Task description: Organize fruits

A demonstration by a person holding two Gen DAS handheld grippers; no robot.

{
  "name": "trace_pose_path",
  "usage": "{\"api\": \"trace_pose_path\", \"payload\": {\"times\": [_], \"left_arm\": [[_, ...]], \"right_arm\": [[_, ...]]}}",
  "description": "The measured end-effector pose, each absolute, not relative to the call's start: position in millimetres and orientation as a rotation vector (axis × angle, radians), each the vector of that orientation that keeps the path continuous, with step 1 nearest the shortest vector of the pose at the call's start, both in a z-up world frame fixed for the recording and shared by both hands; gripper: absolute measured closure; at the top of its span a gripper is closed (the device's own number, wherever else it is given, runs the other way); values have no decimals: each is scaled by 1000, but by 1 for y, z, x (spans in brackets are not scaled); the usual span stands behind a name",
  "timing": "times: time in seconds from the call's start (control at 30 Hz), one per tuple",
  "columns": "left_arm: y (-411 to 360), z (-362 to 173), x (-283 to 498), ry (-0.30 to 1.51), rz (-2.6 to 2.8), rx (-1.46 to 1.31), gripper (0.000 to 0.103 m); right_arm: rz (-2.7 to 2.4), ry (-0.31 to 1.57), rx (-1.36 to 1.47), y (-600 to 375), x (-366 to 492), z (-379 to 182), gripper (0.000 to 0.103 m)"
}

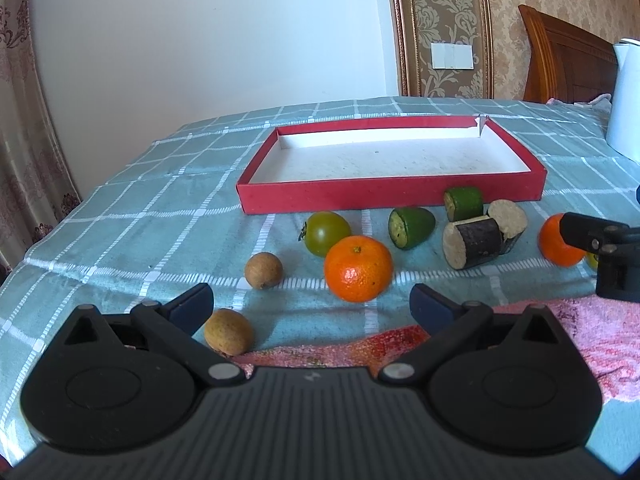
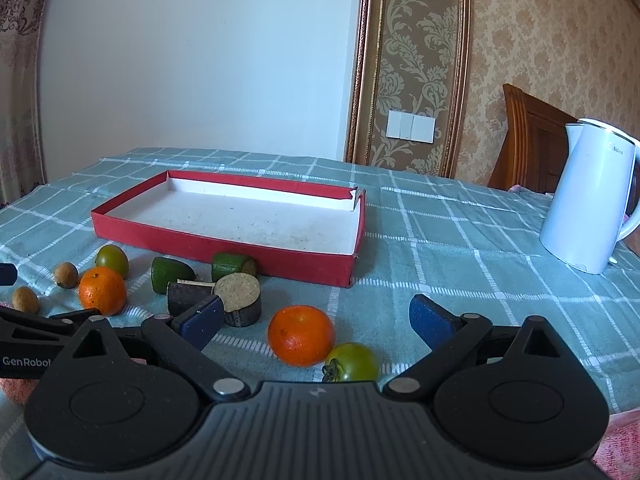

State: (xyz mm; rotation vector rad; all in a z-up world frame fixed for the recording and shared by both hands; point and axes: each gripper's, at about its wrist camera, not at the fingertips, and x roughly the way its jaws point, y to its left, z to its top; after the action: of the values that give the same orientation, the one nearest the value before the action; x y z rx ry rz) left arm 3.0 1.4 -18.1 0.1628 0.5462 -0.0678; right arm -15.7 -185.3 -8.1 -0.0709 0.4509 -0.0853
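Our left claw point(image 1: 312, 304) and right claw point(image 2: 316, 320) both hang released over the tabletop point(image 2: 460, 248), pads wide apart and grasping nothing. Nearest us, at 6 o'clock under the left claw, lies a pink towel point(image 1: 580, 340), with one brown longan point(image 1: 229, 332) touching its edge at 7 o'clock. A second longan point(image 1: 263, 270) sits just beyond it, and an orange point(image 1: 358, 269) rests at 12 o'clock between the left claw's pads. Before the right claw a second orange point(image 2: 301, 335) touches a green tomato point(image 2: 353, 362) at 5 o'clock of it. Farther out come another green tomato point(image 1: 326, 233), two green cut pieces point(image 1: 411, 227), and two dark-skinned cut chunks point(image 1: 472, 243) leaning together. Beyond them all, at 12 o'clock, the red tray point(image 1: 390, 196) stands empty, its white floor bare. A white kettle point(image 2: 588, 196) stands well apart at 2 o'clock. We judge the task barely begun: no fruit is in the tray, and every piece remains to be moved.
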Motion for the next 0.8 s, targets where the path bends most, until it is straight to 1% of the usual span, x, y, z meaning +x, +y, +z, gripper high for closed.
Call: {"api": "trace_pose_path", "payload": {"times": [0.5, 0.8], "left_arm": [[3, -22, 3, 549, -78, 163, 0], [12, -26, -3, 524, -93, 164, 0]], "right_arm": [[-84, 454, -50, -192, -17, -8, 3], [-60, 421, -16, -220, -41, -6, 3]]}}
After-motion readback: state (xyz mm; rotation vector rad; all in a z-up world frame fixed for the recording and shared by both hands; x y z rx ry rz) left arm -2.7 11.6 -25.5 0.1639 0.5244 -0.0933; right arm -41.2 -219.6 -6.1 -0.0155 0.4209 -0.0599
